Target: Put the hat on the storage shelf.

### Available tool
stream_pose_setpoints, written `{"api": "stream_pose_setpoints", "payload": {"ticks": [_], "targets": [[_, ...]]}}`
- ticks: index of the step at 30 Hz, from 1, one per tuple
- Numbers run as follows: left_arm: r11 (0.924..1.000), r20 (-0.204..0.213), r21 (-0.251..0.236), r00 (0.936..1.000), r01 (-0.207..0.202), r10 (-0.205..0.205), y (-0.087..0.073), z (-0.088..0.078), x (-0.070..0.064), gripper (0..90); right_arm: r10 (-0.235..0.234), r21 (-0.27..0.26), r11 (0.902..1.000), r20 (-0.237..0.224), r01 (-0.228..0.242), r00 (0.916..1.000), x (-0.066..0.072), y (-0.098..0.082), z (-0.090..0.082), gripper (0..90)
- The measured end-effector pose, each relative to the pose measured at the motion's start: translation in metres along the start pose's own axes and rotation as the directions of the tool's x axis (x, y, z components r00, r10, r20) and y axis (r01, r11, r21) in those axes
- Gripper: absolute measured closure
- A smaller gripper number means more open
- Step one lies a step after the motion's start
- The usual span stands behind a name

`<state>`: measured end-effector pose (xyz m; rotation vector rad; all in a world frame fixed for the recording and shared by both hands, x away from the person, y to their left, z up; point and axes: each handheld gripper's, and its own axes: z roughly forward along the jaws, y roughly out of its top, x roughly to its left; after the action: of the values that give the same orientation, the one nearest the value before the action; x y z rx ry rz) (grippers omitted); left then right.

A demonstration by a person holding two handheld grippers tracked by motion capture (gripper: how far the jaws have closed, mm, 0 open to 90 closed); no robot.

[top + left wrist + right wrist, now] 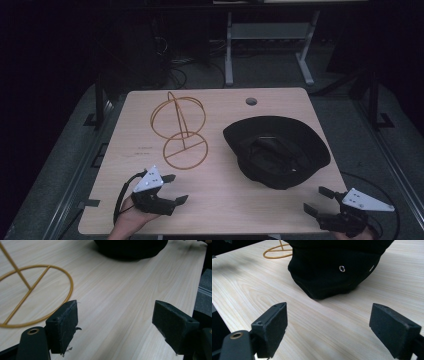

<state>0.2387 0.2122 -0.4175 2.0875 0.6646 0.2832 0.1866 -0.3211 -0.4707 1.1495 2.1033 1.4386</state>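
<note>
A black bucket hat lies upside down on the right half of the light wooden table. In the right gripper view the hat sits close ahead, with small metal eyelets on its side. A gold wire hat stand rises on the left half, its round base near my left jaws. My left gripper is open over the front left of the table, nothing between its jaws. My right gripper is open at the front right corner, just short of the hat.
A round cable hole sits near the table's far edge. Beyond the table stand a grey metal frame and loose cables on a dark floor. Bare wood lies between the stand and the hat.
</note>
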Motion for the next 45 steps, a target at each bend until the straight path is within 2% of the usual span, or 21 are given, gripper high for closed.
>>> {"api": "stream_pose_setpoints", "payload": {"ticks": [5,15,19,29,39,45], "targets": [[0.9998,0.021,-0.006,0.9996,-0.020,0.020,0.013,0.003,-0.003,20.1,0.006,-0.011,0.9999,0.004,-0.006,1.0000,-0.002,-0.001,-0.001,14.5],[0.9970,0.057,-0.003,0.9953,-0.078,0.078,0.038,0.017,-0.014,20.2,0.001,0.004,1.0000,-0.002,-0.001,1.0000,-0.002,-0.001,0.000,14.5],[0.9960,0.092,-0.012,0.9917,-0.089,0.090,0.051,0.024,-0.020,20.3,-0.003,0.000,1.0000,-0.009,0.003,1.0000,-0.001,-0.001,0.001,14.6],[0.9890,0.127,-0.002,0.9809,-0.148,0.147,0.081,0.042,-0.030,20.3,-0.003,0.004,1.0000,-0.018,0.003,0.9998,-0.001,-0.001,0.002,14.5],[0.9830,0.155,-0.006,0.9709,-0.184,0.182,0.104,0.055,-0.036,21.8,-0.019,0.016,0.9997,-0.022,0.020,0.9996,0.001,0.000,0.004,14.6],[0.9787,0.155,-0.006,0.9666,-0.205,0.204,0.117,0.063,-0.039,21.1,-0.008,0.000,1.0000,-0.021,0.008,0.9997,0.000,-0.001,0.002,14.6]]}}
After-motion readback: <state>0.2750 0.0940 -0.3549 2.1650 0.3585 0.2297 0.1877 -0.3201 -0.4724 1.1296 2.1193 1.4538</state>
